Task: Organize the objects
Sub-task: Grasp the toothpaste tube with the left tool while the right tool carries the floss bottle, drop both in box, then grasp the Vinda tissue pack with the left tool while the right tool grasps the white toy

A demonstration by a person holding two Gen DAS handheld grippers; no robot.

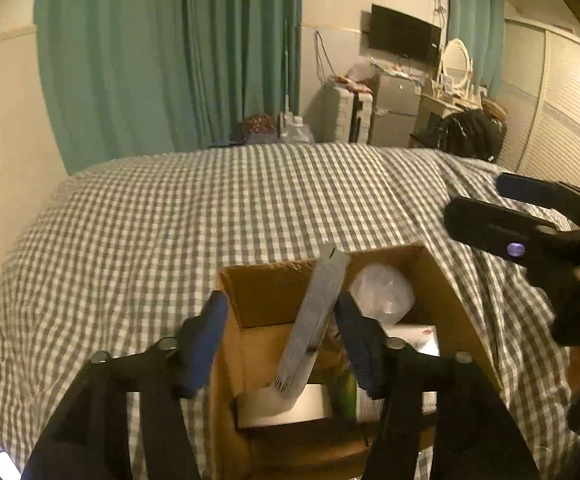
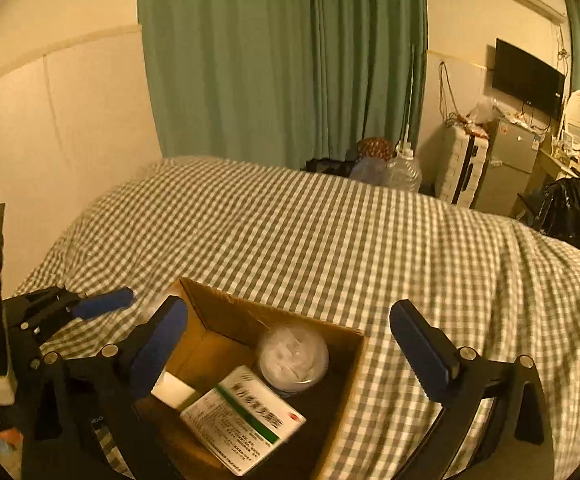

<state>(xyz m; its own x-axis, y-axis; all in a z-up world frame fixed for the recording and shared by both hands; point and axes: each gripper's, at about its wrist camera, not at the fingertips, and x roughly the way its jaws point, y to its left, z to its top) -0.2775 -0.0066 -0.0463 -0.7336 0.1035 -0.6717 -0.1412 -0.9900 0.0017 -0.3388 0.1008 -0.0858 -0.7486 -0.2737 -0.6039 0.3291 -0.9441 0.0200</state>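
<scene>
Hovering both grippers over an open brown cardboard box (image 1: 445, 288) on the grey-white checked bedspread (image 1: 210, 208).

Left gripper (image 1: 280, 344) jaws spread, nothing clamped; a flat grey comb-like strip (image 1: 313, 320) stands tilted between its blue pads, just beside the right-hand pad, contact unclear. Strip's toothed end points down into the box, top end pokes above the far wall. Right gripper (image 2: 290, 344) wide open, empty, over the box's right half. In the box: clear round plastic tub of white stuff (image 2: 293, 356), white medicine carton with green stripe (image 2: 246, 416), small white block (image 2: 172, 392). Green item beside the strip is too hidden to identify. Carton print is unreadable. Box's near wall is cut off.
</scene>
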